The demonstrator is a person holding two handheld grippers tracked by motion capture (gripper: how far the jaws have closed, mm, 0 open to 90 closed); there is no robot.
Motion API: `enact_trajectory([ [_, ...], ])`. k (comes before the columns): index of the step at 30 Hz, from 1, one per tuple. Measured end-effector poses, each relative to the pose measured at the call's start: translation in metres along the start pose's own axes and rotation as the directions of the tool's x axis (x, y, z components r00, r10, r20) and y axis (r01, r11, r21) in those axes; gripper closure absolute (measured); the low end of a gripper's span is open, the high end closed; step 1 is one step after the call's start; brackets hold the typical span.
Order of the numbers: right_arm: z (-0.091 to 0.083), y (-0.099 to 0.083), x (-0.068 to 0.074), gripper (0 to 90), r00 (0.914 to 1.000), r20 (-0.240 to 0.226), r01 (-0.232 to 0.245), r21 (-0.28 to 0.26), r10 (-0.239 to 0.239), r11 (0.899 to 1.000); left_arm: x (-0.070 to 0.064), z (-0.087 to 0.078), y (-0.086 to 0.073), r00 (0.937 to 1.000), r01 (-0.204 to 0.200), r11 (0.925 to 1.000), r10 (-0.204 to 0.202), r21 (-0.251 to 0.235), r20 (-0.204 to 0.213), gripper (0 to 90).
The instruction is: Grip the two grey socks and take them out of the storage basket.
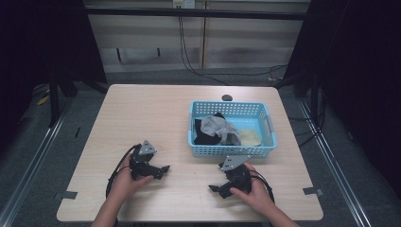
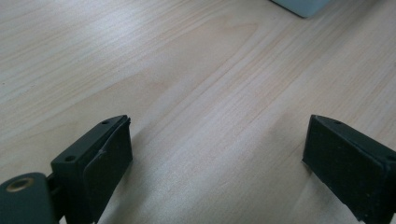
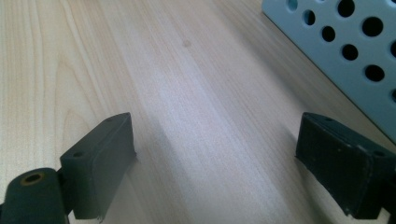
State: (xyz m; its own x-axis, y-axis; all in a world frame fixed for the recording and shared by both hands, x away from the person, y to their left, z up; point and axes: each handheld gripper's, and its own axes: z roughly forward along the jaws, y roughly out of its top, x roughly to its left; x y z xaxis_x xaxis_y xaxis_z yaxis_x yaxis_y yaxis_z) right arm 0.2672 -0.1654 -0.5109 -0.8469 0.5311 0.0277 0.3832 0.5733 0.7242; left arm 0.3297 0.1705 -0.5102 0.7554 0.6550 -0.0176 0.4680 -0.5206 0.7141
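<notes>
— What surrounds the wooden table (image 1: 142, 113)?
— Grey floor (image 1: 42, 156) on both sides, with metal rails (image 1: 28, 156) running along it.
— And behind the table?
— Pale wall panels (image 1: 236, 38), black cables (image 1: 187, 52) hanging down them, dark curtains (image 1: 359, 71) flanking.

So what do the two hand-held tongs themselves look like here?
Both are black. The left tongs and right tongs each carry a grey three-cornered plate on top and trail a black cable. Up close, each has two blocky black jaws with flat pads and small screw holes. No sleeves are visible.
</notes>
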Motion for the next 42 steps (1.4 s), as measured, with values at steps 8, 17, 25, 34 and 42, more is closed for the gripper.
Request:
enact_trajectory([
  [8,0.0,0.0,0.0,11.3,0.9999,0.003,-0.014,0.0,0.014,1.0,0.0,0.0,0.0,1.0,0.002,1.0,-0.002,0.001,0.001,7.4],
  [17,-0.007,0.016,-0.008,14.8,0.9976,-0.051,-0.038,0.157,0.046,0.987,0.0,0.0,0.0,1.0,0.001,1.0,-0.001,0.001,0.001,7.4],
  [25,-0.017,0.034,-0.009,17.5,0.9971,-0.066,-0.013,0.33,0.037,0.944,0.0,0.0,0.0,1.0,0.001,1.0,-0.001,0.001,0.001,7.4],
  [34,-0.026,0.052,-0.014,19.9,0.997,-0.075,0.017,0.464,0.02,0.886,0.0,0.0,0.0,1.0,0.001,1.0,-0.001,0.0,0.001,7.4],
  [42,-0.04,0.07,-0.019,20.4,0.9967,-0.079,0.06,0.544,-0.02,0.837,0.0,0.0,0.0,1.0,0.002,1.0,-0.002,0.001,0.002,7.4],
])
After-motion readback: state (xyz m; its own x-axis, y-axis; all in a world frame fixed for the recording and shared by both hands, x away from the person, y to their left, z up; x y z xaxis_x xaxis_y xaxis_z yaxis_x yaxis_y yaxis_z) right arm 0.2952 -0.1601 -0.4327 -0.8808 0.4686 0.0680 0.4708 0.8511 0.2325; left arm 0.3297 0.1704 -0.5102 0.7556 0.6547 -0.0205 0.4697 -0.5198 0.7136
